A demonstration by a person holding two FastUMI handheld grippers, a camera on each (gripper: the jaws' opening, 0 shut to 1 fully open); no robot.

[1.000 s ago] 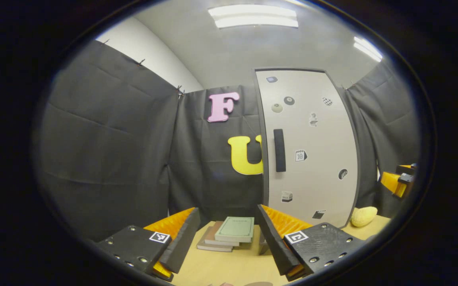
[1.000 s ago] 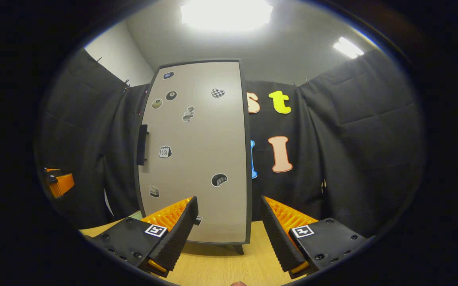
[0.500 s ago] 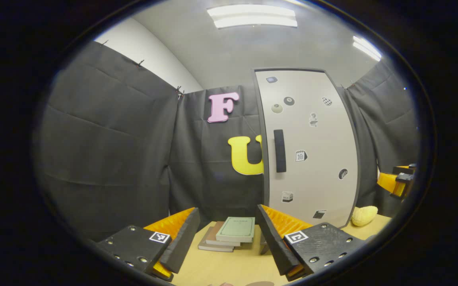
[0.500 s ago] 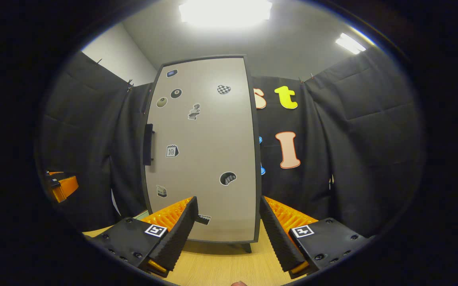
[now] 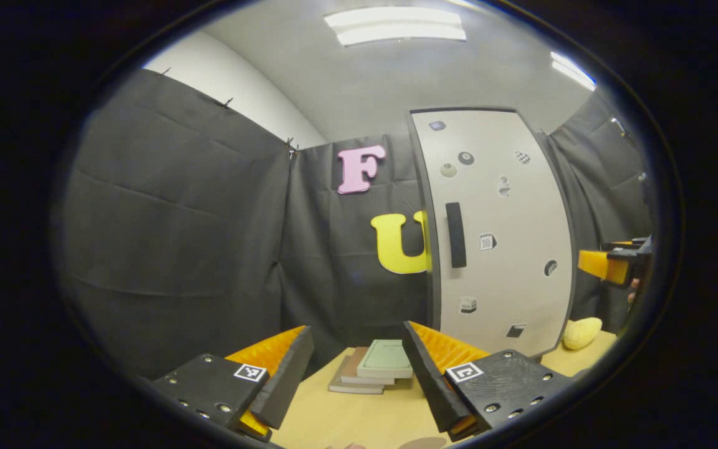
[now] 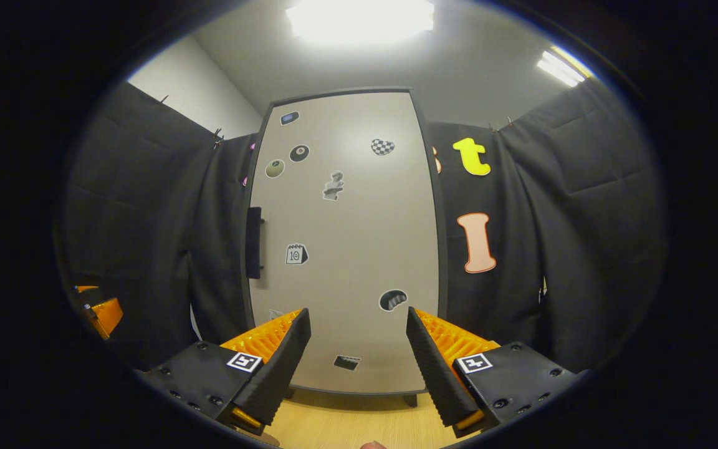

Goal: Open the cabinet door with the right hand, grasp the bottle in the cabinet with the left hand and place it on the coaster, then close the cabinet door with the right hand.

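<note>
A tall pale cabinet door [image 6: 346, 237] with small stickers stands shut, so the cabinet's inside is hidden. Its dark vertical handle [image 6: 253, 242] runs along the left edge. My right gripper [image 6: 356, 355] is open and faces the door's lower half from a short way off, touching nothing. In the left gripper view the same door [image 5: 502, 231] and handle [image 5: 455, 235] sit right of centre, farther away. My left gripper [image 5: 353, 368] is open and empty above the wooden table [image 5: 359, 418]. The right gripper [image 5: 608, 265] shows at the far right edge, in front of the cabinet.
A stack of books [image 5: 374, 368] lies on the table just beyond my left fingers. A yellow lumpy object [image 5: 581, 332] rests by the cabinet's foot on the right. Black cloth walls close the booth on all sides. The left gripper [image 6: 100, 312] shows at the left edge.
The right gripper has moved closer to the cabinet and the door now sits centred between its fingers. The left gripper has shifted a little, so the door has slid right in its view.
</note>
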